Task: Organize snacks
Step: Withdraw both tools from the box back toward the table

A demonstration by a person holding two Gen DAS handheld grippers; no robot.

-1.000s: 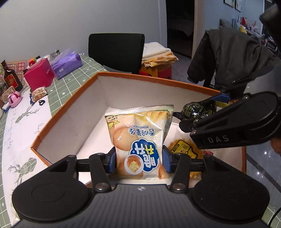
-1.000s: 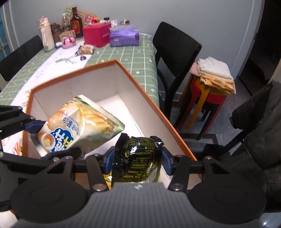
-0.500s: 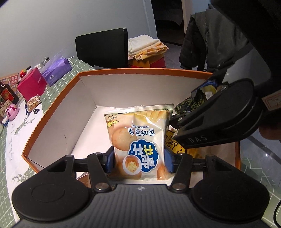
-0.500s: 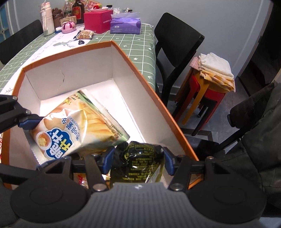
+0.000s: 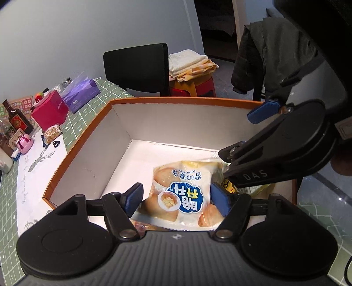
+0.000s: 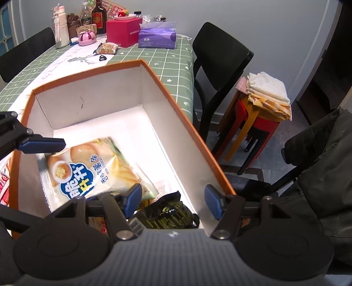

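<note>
A yellow potato-stick bag with a blue logo (image 5: 184, 193) lies loose inside the orange-rimmed white box (image 5: 123, 132). My left gripper (image 5: 178, 198) hangs open above it, fingers clear of the bag. The bag also shows in the right wrist view (image 6: 92, 171). My right gripper (image 6: 173, 201) is open over the box's near right corner, above a black snack bag (image 6: 169, 214) lying on other packets. The right gripper also shows in the left wrist view (image 5: 275, 158).
The box (image 6: 176, 123) sits at the end of a green checked table (image 6: 158, 59). A red box (image 6: 124, 32), a purple tissue pack (image 6: 157, 35), bottles (image 6: 99, 16) and a small snack packet (image 6: 107, 47) stand at the far end. A black chair (image 6: 220, 59) and stools (image 6: 255, 123) stand beside.
Both grippers have opened. The potato-stick bag and the black bag have dropped from the fingers into the box.
</note>
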